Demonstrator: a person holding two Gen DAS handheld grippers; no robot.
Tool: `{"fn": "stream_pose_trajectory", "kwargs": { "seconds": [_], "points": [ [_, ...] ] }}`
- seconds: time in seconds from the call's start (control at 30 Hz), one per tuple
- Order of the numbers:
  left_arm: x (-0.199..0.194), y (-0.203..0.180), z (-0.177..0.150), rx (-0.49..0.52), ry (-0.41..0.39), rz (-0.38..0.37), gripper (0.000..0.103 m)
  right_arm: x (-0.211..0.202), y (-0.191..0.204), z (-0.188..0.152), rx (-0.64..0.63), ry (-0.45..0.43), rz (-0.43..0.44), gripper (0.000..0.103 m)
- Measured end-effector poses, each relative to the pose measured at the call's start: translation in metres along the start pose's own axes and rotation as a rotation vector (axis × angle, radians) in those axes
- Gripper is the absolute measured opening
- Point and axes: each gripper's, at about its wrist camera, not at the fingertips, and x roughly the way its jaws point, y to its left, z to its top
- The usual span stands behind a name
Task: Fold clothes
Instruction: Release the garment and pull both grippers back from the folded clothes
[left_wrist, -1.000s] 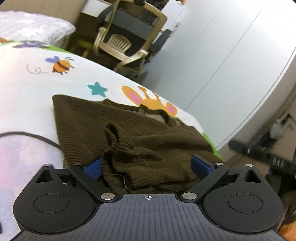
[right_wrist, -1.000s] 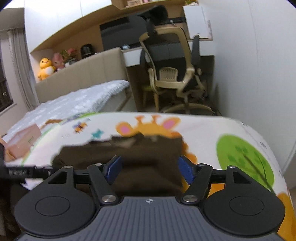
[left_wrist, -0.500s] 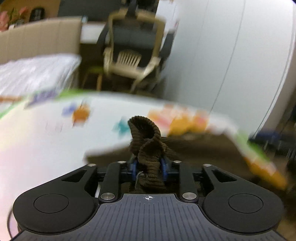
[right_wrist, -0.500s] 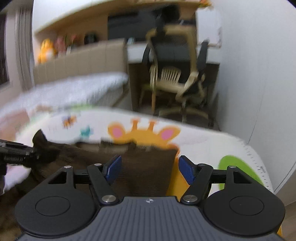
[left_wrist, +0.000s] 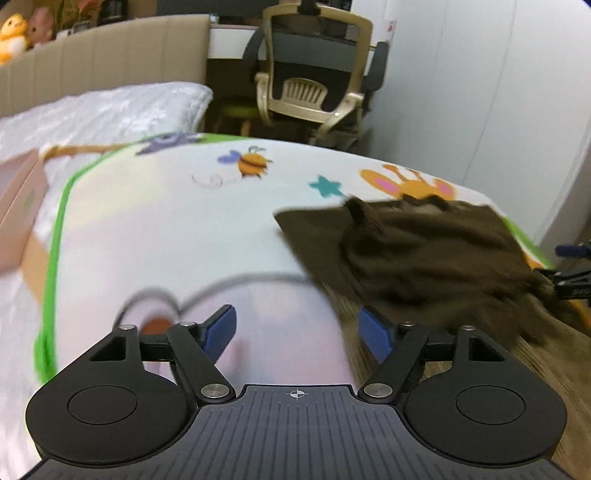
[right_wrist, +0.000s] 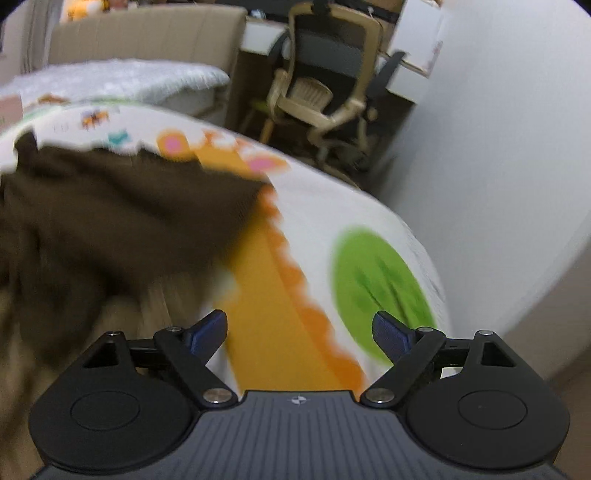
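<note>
A dark brown ribbed knit garment (left_wrist: 417, 251) lies rumpled on the cartoon-print bed cover (left_wrist: 166, 229), its lower part hanging over the bed's near edge. My left gripper (left_wrist: 298, 332) is open and empty, to the left of the garment and apart from it. In the right wrist view the garment (right_wrist: 110, 214) fills the left side. My right gripper (right_wrist: 300, 331) is open and empty, over the orange and green print to the right of the garment. Both views are motion-blurred.
A pink box (left_wrist: 18, 206) lies at the bed's left edge. A beige office chair (left_wrist: 314, 74) stands beyond the bed by a white wall (left_wrist: 480, 92). A white quilt (left_wrist: 110, 107) and padded headboard (left_wrist: 103, 55) are at the back left. The other gripper (left_wrist: 572, 273) shows at the right.
My left gripper was shut on a bunched fold of the garment half a second ago; it has let go, opened and moved left. My right gripper has swung right, off the garment.
</note>
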Motion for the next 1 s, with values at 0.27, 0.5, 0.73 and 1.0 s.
{"fn": "stream_pose_trajectory", "kwargs": {
  "seconds": [0.27,0.5,0.73,1.0],
  "points": [
    [-0.105,-0.028,-0.073,0.128,-0.033,-0.072,0.095,-0.113,-0.022,-0.096,-0.002,-0.047,-0.059,0.095],
    [-0.157,-0.040,-0.131,0.165,-0.011,-0.050,0.097,-0.179,0.003,-0.158,-0.172,-0.055,-0.029,0.100],
    [-0.176,-0.058,-0.142,0.172,-0.047,-0.084,0.099,-0.169,0.042,-0.148,-0.278,-0.131,-0.048,0.100],
    [-0.160,-0.088,-0.158,0.339,0.017,-0.055,0.100,-0.185,0.006,-0.100,0.056,-0.364,-0.143,0.100]
  ]
}}
